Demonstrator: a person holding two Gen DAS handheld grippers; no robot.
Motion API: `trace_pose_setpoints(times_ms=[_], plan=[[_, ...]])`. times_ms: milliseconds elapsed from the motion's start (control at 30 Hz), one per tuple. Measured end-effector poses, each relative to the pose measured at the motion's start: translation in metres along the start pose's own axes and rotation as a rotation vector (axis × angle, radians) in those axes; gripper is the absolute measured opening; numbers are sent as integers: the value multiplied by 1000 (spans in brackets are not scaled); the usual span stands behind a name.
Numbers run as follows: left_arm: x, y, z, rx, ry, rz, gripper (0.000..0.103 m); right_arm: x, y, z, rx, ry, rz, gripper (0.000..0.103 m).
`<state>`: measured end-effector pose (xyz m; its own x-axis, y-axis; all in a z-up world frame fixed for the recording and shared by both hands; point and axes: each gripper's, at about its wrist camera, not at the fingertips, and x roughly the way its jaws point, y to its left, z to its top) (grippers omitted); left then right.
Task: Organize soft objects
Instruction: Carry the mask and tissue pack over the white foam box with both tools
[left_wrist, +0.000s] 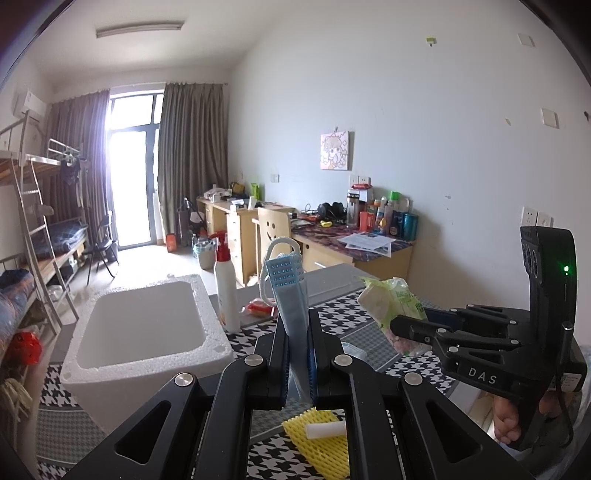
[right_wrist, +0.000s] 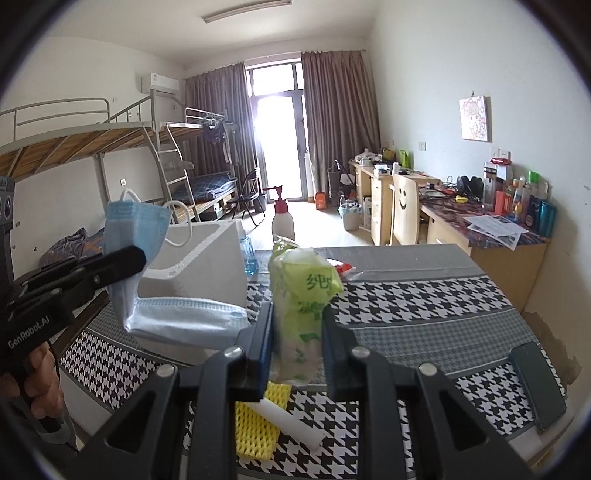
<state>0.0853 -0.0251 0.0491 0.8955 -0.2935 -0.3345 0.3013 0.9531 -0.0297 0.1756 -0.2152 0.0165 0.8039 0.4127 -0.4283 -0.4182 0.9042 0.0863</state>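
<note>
My left gripper (left_wrist: 298, 325) is shut on a stack of blue face masks (left_wrist: 290, 291), which stand upright between its jaws with white ear loops at the top. In the right wrist view the masks (right_wrist: 136, 229) fold and hang down below the left gripper (right_wrist: 140, 258). My right gripper (right_wrist: 297, 325) is shut on a green tissue pack (right_wrist: 303, 306), held above the table. From the left wrist view the right gripper (left_wrist: 395, 325) and its tissue pack (left_wrist: 391, 299) are to the right. A yellow foam net (left_wrist: 321, 443) with a white foam piece (left_wrist: 327, 430) lies on the table below both grippers.
An open white foam box (left_wrist: 147, 325) stands at the left of the houndstooth-covered table (right_wrist: 424, 306). A white spray bottle with a red top (left_wrist: 226, 284), a blue-liquid bottle (right_wrist: 248, 254) and a red packet (left_wrist: 258, 308) are behind it. A dark flat object (right_wrist: 539, 384) lies at the right edge.
</note>
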Motion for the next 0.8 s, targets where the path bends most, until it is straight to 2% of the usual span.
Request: trace_pose_setpoints(times_ms=[800], plan=[[13, 9, 21, 15, -23, 23, 8, 4, 2, 15, -10, -35, -7, 28]])
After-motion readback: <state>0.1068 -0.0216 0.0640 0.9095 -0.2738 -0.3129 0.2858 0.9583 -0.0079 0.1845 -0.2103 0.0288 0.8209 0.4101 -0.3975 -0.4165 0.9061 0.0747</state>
